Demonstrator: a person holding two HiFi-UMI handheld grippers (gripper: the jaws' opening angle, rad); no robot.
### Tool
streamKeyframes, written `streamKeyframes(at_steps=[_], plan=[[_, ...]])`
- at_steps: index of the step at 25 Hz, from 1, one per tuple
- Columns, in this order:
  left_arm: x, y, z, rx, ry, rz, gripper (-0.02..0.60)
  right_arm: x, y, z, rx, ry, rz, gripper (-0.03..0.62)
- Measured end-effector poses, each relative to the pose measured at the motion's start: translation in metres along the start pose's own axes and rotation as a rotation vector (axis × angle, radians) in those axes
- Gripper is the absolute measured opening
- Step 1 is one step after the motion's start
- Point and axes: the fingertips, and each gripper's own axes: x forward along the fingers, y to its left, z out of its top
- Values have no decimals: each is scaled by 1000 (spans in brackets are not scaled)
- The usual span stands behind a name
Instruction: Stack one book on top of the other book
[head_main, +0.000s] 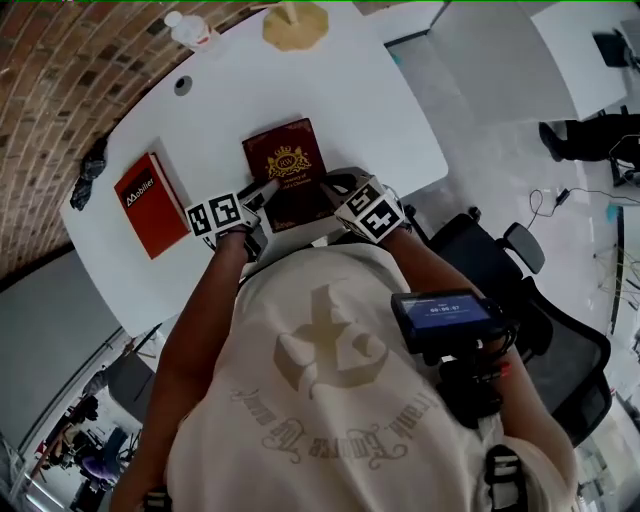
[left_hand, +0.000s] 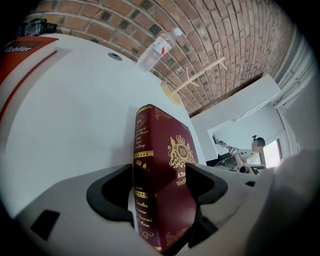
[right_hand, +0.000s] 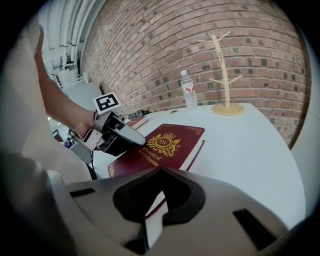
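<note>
A maroon book (head_main: 285, 160) with a gold crest lies flat on the white table (head_main: 330, 90), close to its near edge. My left gripper (head_main: 265, 192) stands open around the book's near spine corner. In the left gripper view the spine (left_hand: 145, 165) sits between the two dark pads (left_hand: 112, 192), and I see no firm press. My right gripper (head_main: 337, 185) is at the book's near right corner. Its tips (right_hand: 160, 171) meet over the cover (right_hand: 165, 142), so it is shut with nothing clamped that I can see. A red book (head_main: 150, 205) lies flat at the left.
A clear plastic bottle (head_main: 190, 30) and a wooden branch stand (head_main: 295, 25) stand at the table's far end. A dark bundle (head_main: 90, 170) lies at the left edge by the brick wall. A black office chair (head_main: 520, 290) is on my right.
</note>
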Motion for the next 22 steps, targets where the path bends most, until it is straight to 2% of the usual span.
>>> streamKeyframes(at_steps=[7, 14, 17, 20, 22], plan=[[6, 3, -7, -12, 47, 49, 331, 1, 3, -2, 2, -5, 19, 21], [0, -7, -3, -43, 45, 19, 331, -3, 3, 0, 6, -43, 21, 21], [-10, -18, 1, -79, 21, -16, 331, -5, -1, -2, 20, -51, 18, 21], [-25, -36, 15, -161, -50, -109, 331, -6, -8, -5, 41, -56, 15, 21], [-30, -48, 23, -165, -73, -164, 331, -7, -13, -6, 62, -63, 18, 21]])
